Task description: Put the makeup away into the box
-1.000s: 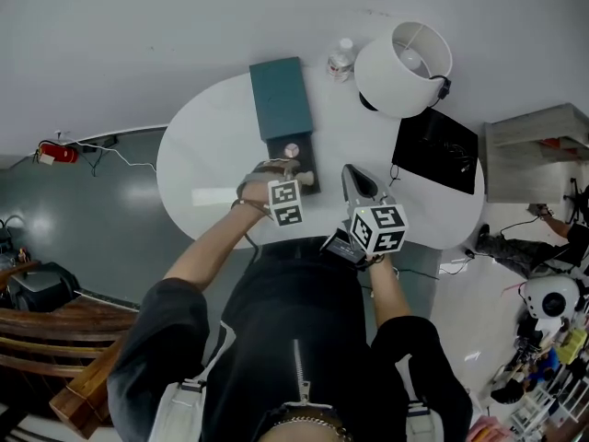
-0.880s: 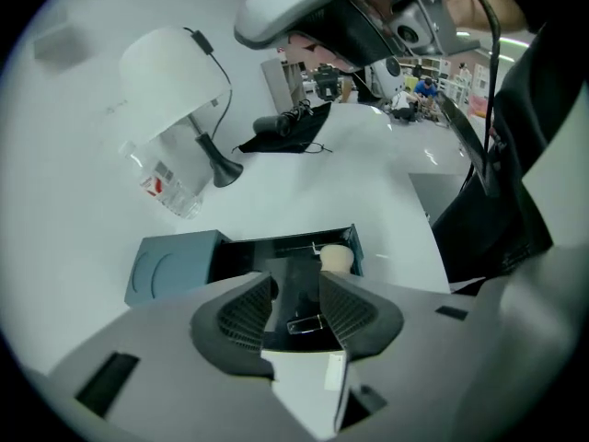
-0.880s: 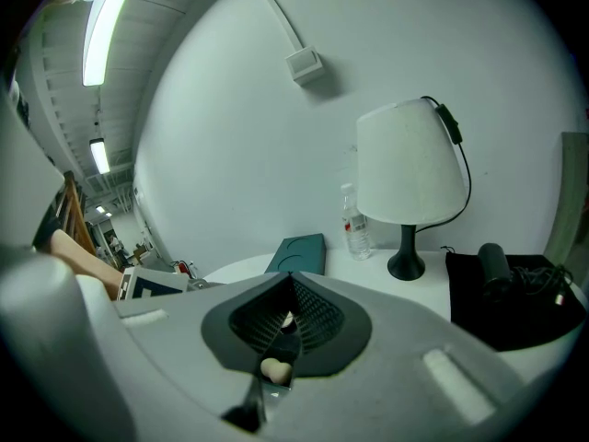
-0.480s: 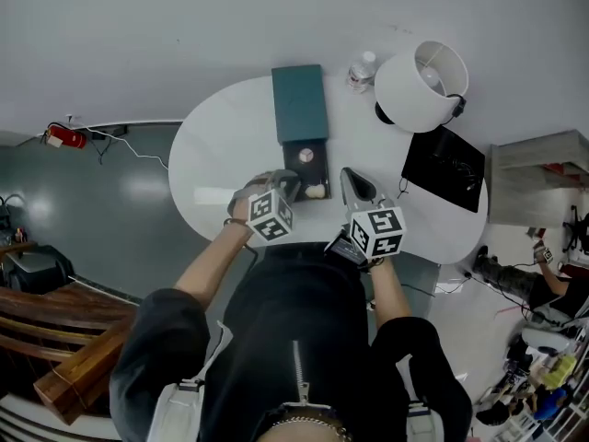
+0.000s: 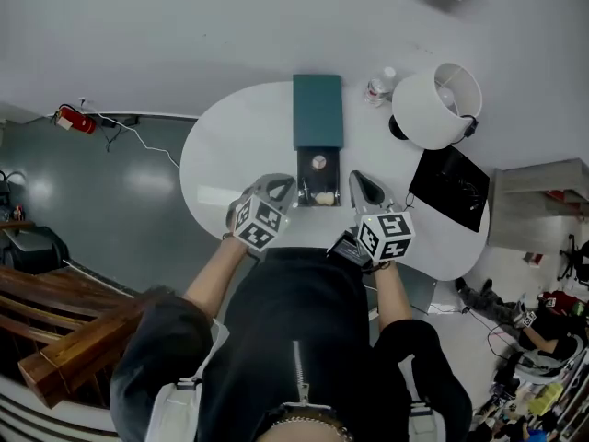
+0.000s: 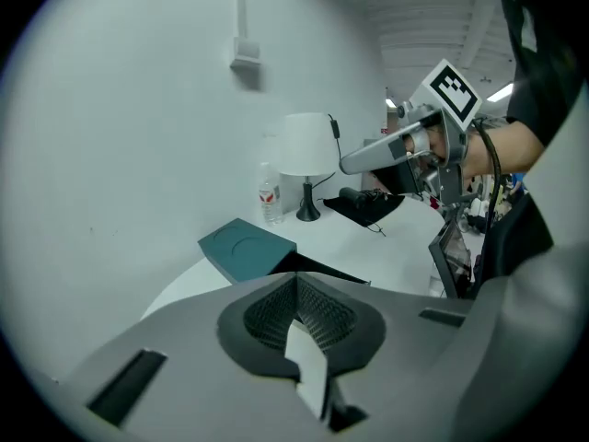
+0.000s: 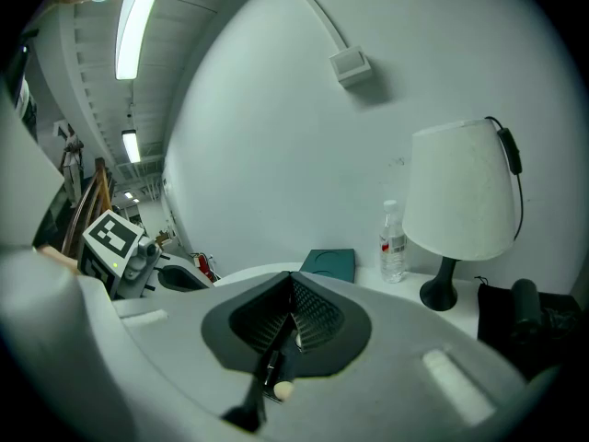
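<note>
From beside the person, the white oval counter (image 5: 230,145) carries the box (image 5: 318,180), an open black tray lying near the counter's front edge, directly ahead of the person's body. The teal lid (image 5: 317,110) lies flat against the tray's far end and extends toward the wall. The makeup is inside the tray: a round item (image 5: 318,162) sits in the far part and a pale rounded item (image 5: 324,197) in the near part. The left tool (image 5: 281,188) is held just beside the tray's left edge and tilts downward. It is clenched, with both ribbed pads pressed together along one seam. A pale sliver shows low in that seam, nearer the camera, and I cannot tell what it is. The right tool (image 5: 361,182) is held just beside the tray's right edge and points toward the wall. It is likewise clenched, its pads meeting at the tips. A thin dark line with a small pale spot shows below the tips, too small to identify. The tray lies between the two tools, and each tool's marker cube faces upward. On the counter's far right stand a white lamp (image 5: 440,102) and a clear bottle (image 5: 378,87), with the bottle just left of the lamp. A black pouch (image 5: 449,180) lies near the right edge. A red extinguisher (image 5: 72,118) lies on the grey floor at the left, well apart from the counter.
</note>
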`<state>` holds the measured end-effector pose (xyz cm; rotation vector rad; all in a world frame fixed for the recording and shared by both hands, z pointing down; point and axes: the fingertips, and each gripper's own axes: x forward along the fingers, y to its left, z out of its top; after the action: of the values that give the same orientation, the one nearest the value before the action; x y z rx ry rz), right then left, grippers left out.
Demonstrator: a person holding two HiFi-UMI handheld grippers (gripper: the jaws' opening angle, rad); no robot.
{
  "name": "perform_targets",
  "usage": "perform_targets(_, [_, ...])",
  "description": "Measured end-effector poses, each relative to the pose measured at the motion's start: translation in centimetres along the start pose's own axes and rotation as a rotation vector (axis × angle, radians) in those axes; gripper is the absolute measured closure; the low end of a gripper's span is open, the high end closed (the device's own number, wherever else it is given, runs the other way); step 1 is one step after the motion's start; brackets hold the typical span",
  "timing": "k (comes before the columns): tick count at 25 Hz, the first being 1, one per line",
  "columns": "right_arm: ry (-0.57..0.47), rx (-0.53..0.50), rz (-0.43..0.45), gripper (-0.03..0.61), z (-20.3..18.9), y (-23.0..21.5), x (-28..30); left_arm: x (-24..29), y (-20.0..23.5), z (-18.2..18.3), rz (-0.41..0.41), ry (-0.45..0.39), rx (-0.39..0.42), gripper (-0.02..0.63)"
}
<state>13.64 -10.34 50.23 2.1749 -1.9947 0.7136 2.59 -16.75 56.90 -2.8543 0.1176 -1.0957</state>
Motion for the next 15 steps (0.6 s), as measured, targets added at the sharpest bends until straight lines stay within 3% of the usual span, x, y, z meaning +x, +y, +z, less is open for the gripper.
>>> perform_targets(6, [0.009, -0.022, 0.004, 0.574, 0.0, 0.2, 0.2, -1.1, 1.4, -0.8, 0.033, -0.019, -0.082, 0.601])
perform_targets(15, [0.016, -0.031, 0.016, 0.574, 0.0, 0.3, 0.2, -1.7, 1.3, -1.7, 0.054, -0.015, -0.115, 0.601])
